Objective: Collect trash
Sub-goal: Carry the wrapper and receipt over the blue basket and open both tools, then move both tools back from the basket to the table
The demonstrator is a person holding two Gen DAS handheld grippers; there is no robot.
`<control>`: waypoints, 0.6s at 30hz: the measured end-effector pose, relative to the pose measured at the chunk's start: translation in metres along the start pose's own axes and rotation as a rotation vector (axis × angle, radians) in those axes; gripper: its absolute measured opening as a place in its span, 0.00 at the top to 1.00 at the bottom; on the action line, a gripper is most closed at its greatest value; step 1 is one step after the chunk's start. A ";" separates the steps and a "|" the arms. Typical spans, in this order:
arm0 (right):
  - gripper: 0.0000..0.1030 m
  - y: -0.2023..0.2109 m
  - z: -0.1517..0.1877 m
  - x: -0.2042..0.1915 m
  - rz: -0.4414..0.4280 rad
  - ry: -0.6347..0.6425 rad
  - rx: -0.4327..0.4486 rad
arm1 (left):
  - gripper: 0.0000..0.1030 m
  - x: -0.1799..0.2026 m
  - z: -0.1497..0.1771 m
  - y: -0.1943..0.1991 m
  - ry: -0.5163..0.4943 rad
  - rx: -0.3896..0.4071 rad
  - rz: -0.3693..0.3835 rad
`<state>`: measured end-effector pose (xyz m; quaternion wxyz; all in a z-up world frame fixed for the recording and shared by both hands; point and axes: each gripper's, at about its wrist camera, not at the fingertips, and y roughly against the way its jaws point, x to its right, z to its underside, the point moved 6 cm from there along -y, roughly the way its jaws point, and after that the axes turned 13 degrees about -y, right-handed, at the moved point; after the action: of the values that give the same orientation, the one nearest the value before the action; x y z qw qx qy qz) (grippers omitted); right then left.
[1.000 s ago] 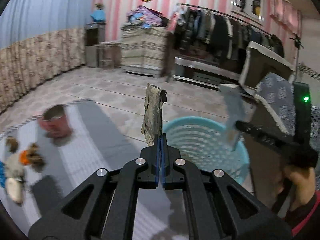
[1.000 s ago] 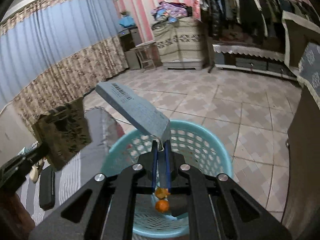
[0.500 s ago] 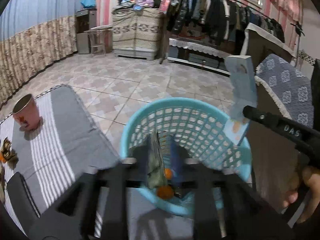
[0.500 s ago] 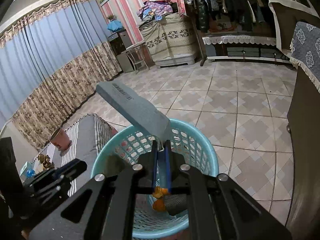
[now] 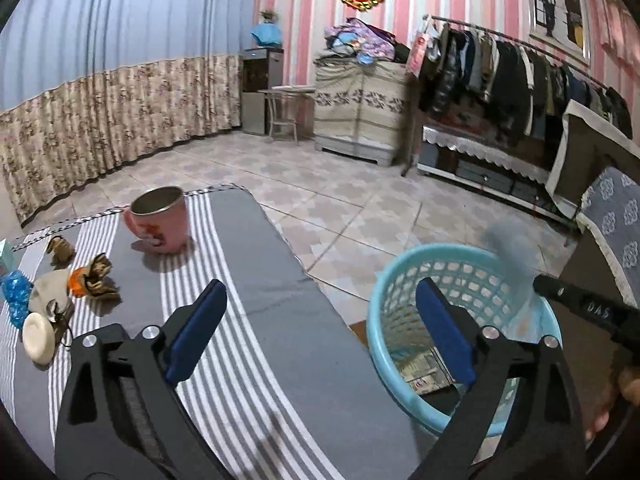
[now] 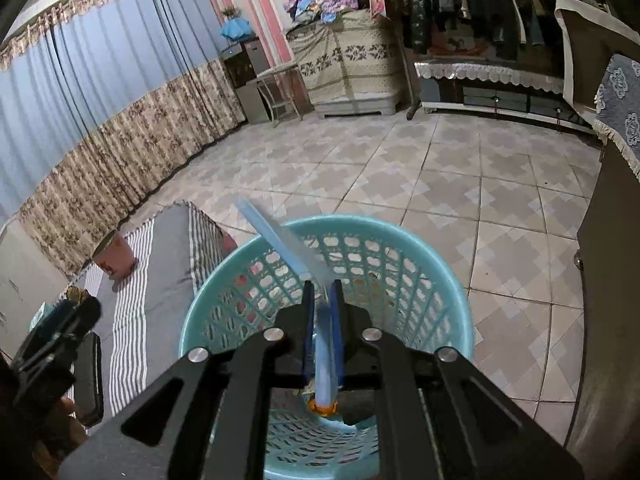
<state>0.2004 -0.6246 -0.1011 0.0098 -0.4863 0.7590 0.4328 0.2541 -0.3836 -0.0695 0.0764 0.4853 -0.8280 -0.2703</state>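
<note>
Left wrist view: left gripper (image 5: 316, 316) tilted down, straddling basket (image 5: 384, 292) rim and striped tabletop; jaws opening wide, nothing between. Wrapper it held a second ago now inside basket (image 5: 424, 364).

Right wrist view: right gripper (image 6: 322, 300) above basket, nearly closed, pinching blurred blue card (image 6: 280, 240). Orange scraps (image 6: 322, 408) at basket bottom.

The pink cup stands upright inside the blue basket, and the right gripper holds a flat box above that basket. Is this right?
Not quite. The pink cup stands upright, but on the striped grey cloth, not inside the blue basket; the left wrist view shows the two well apart. The rest holds: in the right wrist view the right gripper holds the flat box above the basket.
</note>
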 end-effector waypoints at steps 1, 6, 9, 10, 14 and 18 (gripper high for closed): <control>0.90 -0.004 0.001 -0.001 0.008 0.006 -0.007 | 0.07 -0.001 -0.001 0.001 0.000 0.003 -0.005; 0.44 -0.010 0.000 -0.003 0.040 0.018 -0.002 | 0.06 0.004 -0.004 0.003 -0.025 0.016 -0.024; 0.35 -0.007 -0.002 -0.002 0.051 0.024 0.017 | 0.05 -0.003 -0.007 0.009 -0.011 0.027 -0.020; 0.29 -0.005 -0.002 -0.002 0.058 0.027 0.028 | 0.05 -0.005 -0.008 0.010 -0.004 0.030 -0.014; 0.18 0.000 -0.005 -0.005 0.077 0.049 0.064 | 0.05 -0.021 -0.008 0.021 0.011 0.041 -0.015; 0.13 0.006 -0.005 -0.019 0.083 0.091 0.104 | 0.05 -0.046 -0.003 0.036 0.015 0.051 -0.048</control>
<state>0.2074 -0.6130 -0.0859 -0.0173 -0.4724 0.7996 0.3704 0.2511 -0.3324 -0.0417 0.0638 0.5087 -0.8223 -0.2470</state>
